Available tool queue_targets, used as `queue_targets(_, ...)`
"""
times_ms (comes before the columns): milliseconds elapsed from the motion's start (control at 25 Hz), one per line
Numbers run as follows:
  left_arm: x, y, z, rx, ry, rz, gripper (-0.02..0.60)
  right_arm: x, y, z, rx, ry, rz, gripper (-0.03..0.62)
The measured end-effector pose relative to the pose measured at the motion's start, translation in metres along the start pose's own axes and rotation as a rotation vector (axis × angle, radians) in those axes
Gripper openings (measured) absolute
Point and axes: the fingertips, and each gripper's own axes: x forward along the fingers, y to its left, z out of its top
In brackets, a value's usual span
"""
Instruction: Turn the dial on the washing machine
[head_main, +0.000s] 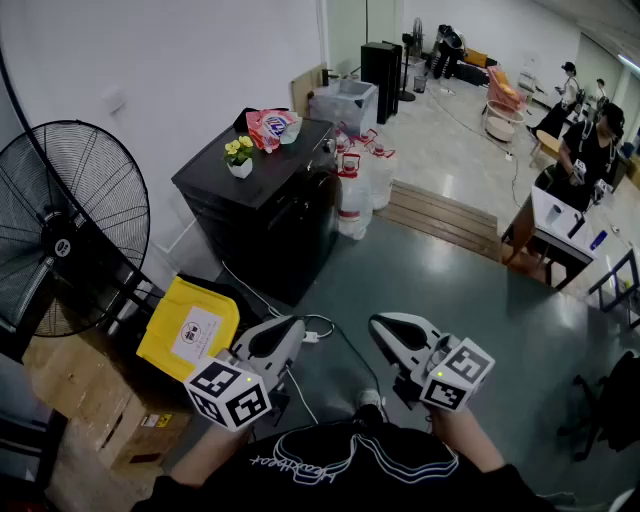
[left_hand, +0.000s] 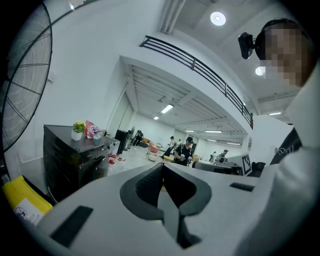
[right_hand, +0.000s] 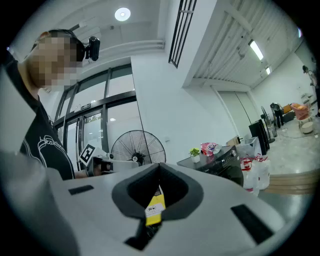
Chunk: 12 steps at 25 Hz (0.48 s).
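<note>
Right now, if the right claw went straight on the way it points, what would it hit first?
Probably the white wall, in the gap between the standing fan and the black washing machine. The yellow bag seems to lie below that line, though depth is hard to judge.

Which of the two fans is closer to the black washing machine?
The big black fan, close by on the left; the other fan stands far off at the back.

Nothing is sharp enough to read. The white label (head_main: 196, 335) on the yellow bag (head_main: 160, 335), the script lettering (head_main: 300, 466) on the person's black shirt (head_main: 400, 475) and the print on the packet (head_main: 270, 127) atop the washing machine (head_main: 270, 215) are all blurred.
</note>
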Motion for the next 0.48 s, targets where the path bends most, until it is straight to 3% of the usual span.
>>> queue_targets(480,-0.028,-0.011,-0.002,0.007,-0.006,-0.029,0.005,-0.008,0.031,-0.002,-0.033,-0.014,-0.034,0.004)
